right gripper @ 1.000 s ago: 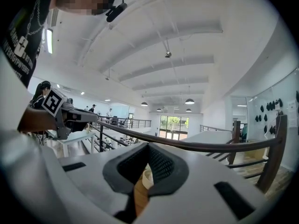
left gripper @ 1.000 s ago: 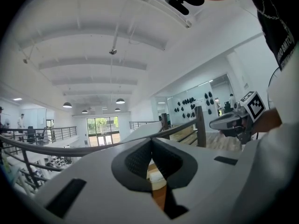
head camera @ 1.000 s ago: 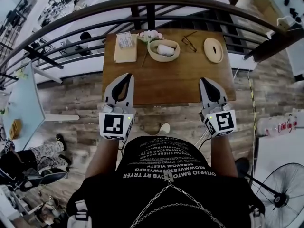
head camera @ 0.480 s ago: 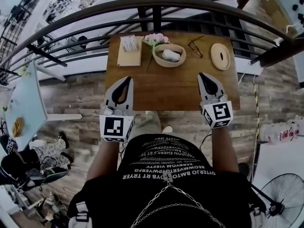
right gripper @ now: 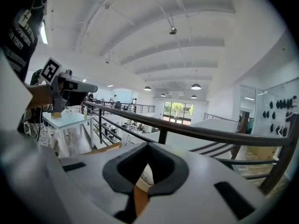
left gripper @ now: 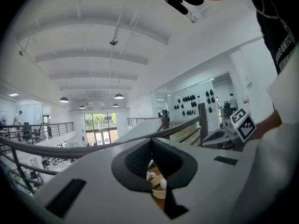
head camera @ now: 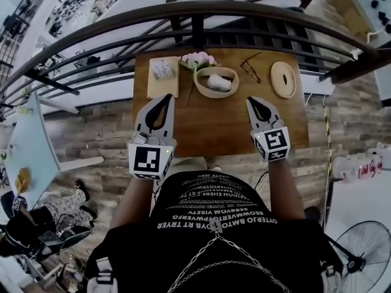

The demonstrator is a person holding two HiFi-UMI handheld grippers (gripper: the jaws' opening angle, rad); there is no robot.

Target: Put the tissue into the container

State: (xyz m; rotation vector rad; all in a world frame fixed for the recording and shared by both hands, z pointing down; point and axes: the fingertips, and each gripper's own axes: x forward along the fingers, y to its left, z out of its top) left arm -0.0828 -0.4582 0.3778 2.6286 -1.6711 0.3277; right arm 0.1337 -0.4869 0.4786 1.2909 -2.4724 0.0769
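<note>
On the wooden table (head camera: 220, 118) stands a tan bowl (head camera: 205, 88) with a white crumpled tissue (head camera: 219, 83) lying inside it. My left gripper (head camera: 167, 96) hovers over the table's near left part, short of the bowl, jaws together and nothing held. Over the near right part, my right gripper (head camera: 251, 100) is also shut and empty, its tip pointing toward the bowl. In the left gripper view, the bowl (left gripper: 159, 191) and pink flowers (left gripper: 150, 175) show through the gap in the jaws. In the right gripper view, the bowl (right gripper: 145, 174) shows the same way.
Pink flowers (head camera: 195, 60) lie behind the bowl. A tan board with a white packet (head camera: 162, 71) sits at the far left, glasses (head camera: 249, 68) and a round wooden lid (head camera: 283, 79) at the far right. A dark railing (head camera: 195, 17) runs behind the table.
Both grippers have moved forward from the table's near edge to over its top, toward the bowl. The right one has also sunk. Both stayed shut.
</note>
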